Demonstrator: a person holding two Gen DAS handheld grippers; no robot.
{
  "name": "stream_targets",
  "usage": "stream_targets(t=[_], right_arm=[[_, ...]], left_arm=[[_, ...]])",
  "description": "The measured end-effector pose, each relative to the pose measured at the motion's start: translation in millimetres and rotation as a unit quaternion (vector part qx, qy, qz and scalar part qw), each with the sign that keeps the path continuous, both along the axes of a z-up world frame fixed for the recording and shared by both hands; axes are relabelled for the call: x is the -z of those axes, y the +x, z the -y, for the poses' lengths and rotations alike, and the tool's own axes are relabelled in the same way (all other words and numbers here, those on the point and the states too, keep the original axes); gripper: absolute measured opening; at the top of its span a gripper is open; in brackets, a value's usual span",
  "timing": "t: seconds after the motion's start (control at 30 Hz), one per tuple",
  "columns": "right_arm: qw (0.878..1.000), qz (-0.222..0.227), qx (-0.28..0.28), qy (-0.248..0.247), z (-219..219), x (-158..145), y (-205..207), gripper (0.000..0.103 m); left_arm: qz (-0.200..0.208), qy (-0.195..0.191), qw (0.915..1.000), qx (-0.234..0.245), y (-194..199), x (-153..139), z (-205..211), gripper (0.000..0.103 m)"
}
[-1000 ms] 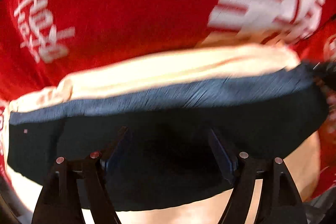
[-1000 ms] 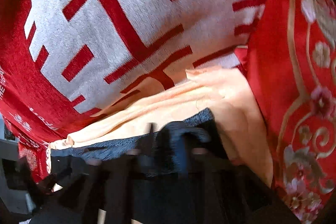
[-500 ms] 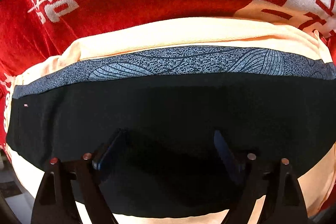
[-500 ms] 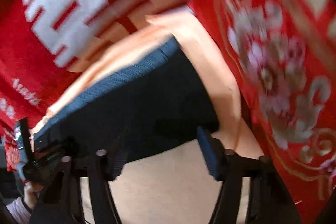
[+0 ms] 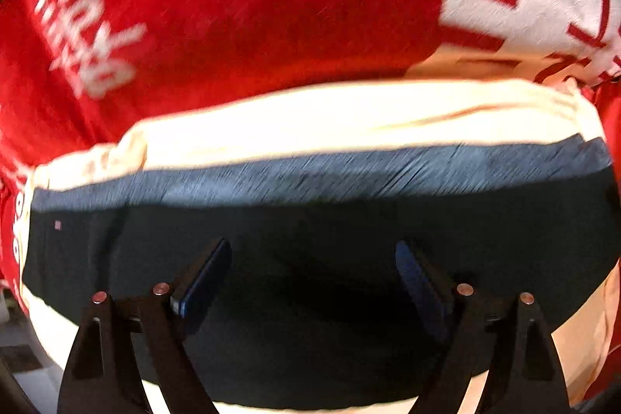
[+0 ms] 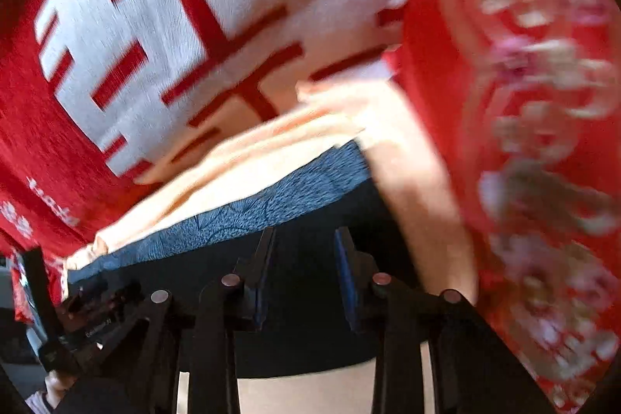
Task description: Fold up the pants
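Crosswise, the folded pants (image 5: 310, 239), patterned waistband away; left gripper (image 5: 310, 274) and right gripper (image 6: 302, 258) both released.

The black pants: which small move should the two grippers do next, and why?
Probably lift both away. The black pants already lie as a flat folded block, patterned waistband straight; left gripper and right gripper are open, holding nothing.

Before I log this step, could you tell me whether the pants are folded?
Folded: the pants lie as a compact rectangle, waistband on top.
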State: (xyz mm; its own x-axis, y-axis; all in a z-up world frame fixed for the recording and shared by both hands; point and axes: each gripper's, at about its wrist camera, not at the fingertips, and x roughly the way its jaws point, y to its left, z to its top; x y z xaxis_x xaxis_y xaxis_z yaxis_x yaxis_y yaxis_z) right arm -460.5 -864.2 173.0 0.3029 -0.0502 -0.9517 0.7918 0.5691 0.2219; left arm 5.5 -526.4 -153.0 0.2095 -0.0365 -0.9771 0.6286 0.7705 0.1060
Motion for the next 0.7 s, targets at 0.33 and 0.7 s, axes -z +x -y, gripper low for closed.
stream_targets(t=[0.33,0.7], right_arm=[[0.998,-0.028,-0.040,-0.043,16.6,35.9,60.6,0.033],[0.996,0.037,0.071,0.039,-49.6,2.2,-72.0,0.040]], left_arm=[[-0.007,0.001,0.9989,-0.046,27.0,35.8,29.0,0.097],[0.036,0.024,0.9987,-0.027,11.3,4.8,-18.6,0.097]])
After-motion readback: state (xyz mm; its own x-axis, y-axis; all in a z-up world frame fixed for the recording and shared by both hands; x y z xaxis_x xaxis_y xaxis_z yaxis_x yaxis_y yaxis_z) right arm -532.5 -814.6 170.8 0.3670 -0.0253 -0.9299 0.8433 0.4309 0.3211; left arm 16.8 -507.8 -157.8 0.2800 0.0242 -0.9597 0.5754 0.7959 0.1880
